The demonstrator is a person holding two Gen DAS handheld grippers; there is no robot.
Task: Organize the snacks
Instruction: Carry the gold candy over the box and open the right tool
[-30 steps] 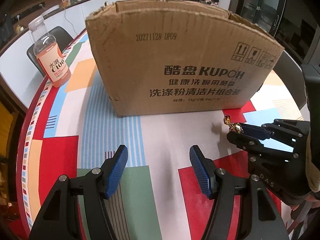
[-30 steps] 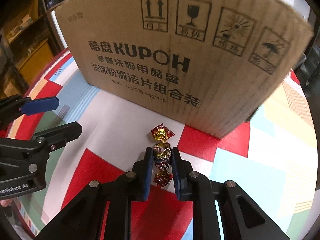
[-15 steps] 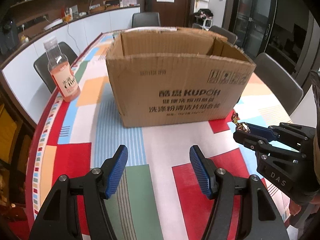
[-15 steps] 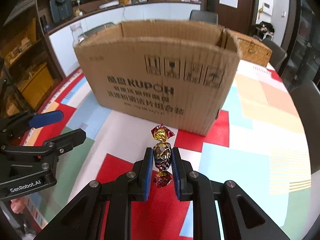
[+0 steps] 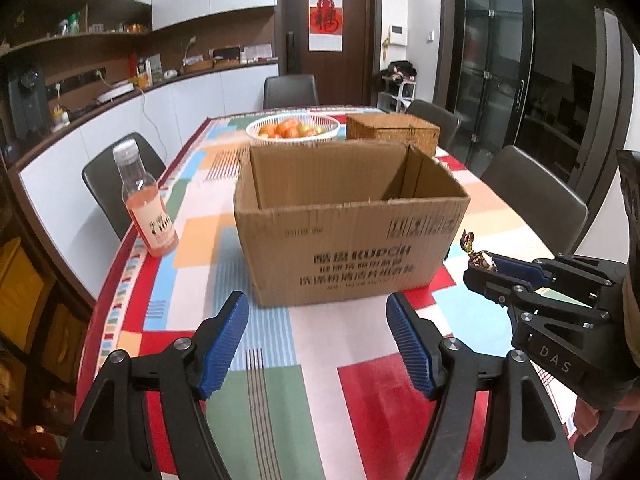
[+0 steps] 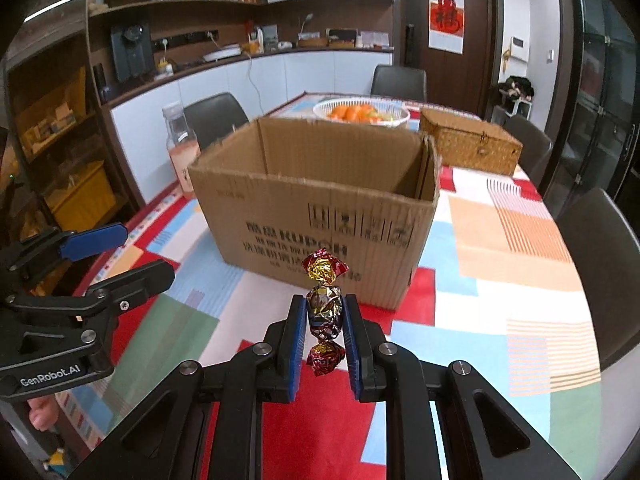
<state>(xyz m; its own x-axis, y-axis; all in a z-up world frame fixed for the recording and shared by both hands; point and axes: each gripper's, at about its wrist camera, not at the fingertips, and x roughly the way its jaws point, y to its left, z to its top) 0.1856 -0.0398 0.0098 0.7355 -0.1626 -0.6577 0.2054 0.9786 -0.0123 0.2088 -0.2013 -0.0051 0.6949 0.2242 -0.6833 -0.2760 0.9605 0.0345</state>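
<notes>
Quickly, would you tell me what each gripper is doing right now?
Left gripper: empty, jaws opening.
Right gripper: shut on a candy.

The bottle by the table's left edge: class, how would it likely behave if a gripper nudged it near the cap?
The bottle is tall and narrow and stands upright, so a high push would probably tip it. It looks more than half full of pink drink, so its weight sits low, which may steady it. It stands close to the table edge, so a fall could carry it off.
</notes>
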